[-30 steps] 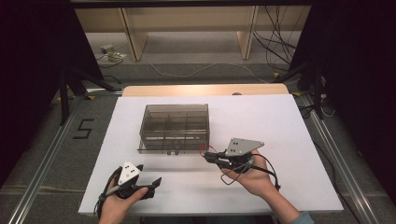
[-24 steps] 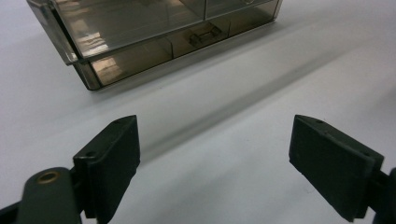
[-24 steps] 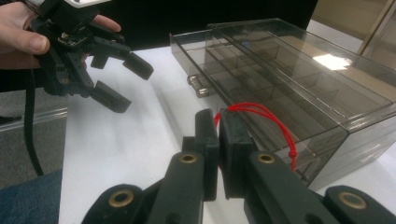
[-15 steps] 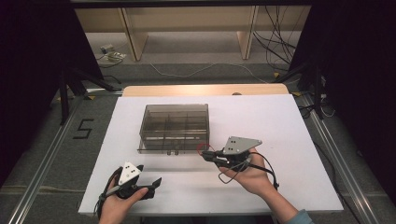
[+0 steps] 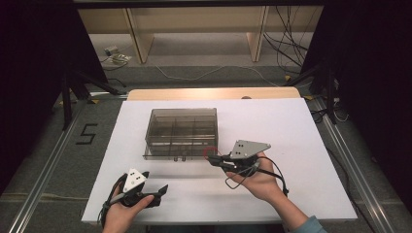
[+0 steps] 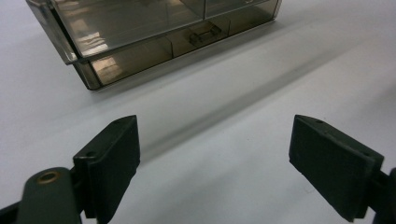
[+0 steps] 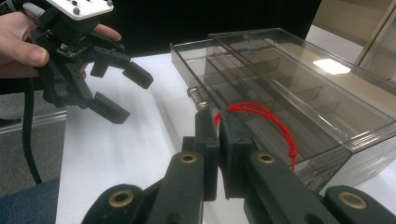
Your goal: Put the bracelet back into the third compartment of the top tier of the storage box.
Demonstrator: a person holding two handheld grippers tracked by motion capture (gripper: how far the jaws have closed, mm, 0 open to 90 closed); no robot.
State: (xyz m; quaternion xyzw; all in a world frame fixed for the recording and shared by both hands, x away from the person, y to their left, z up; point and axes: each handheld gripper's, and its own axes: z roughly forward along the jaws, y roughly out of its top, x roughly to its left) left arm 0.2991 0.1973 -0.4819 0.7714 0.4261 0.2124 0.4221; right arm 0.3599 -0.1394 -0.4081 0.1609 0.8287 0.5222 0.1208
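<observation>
While the right gripper (image 5: 212,158) sits at about five o'clock of the clear box (image 5: 180,132) in the high view, its jaws are pressed together on a thin red cord (image 7: 261,113), clamping it right at the box's near front corner. Seen from the right gripper view, the cord rises out of the pinched jaws at twelve o'clock, arcs over toward three o'clock and drops along the box's front wall, where a small knot shows low on the strand. It is bright red, slender and looped, and it lies against the smoky plastic rather than inside a compartment, as far as can be told. A small metal knob (image 7: 196,98) on the box front stands just beyond the jaw tips at eleven o'clock.

The box is a smoke-tinted plastic case with dividers inside and a flat lid, resting on the white table (image 5: 301,145) near its middle.

The left gripper (image 5: 163,190) rests low at seven o'clock of the box, well apart from it, with its jaws spread wide and nothing between them; the left gripper view shows bare table between its fingers (image 6: 114,154)
</observation>
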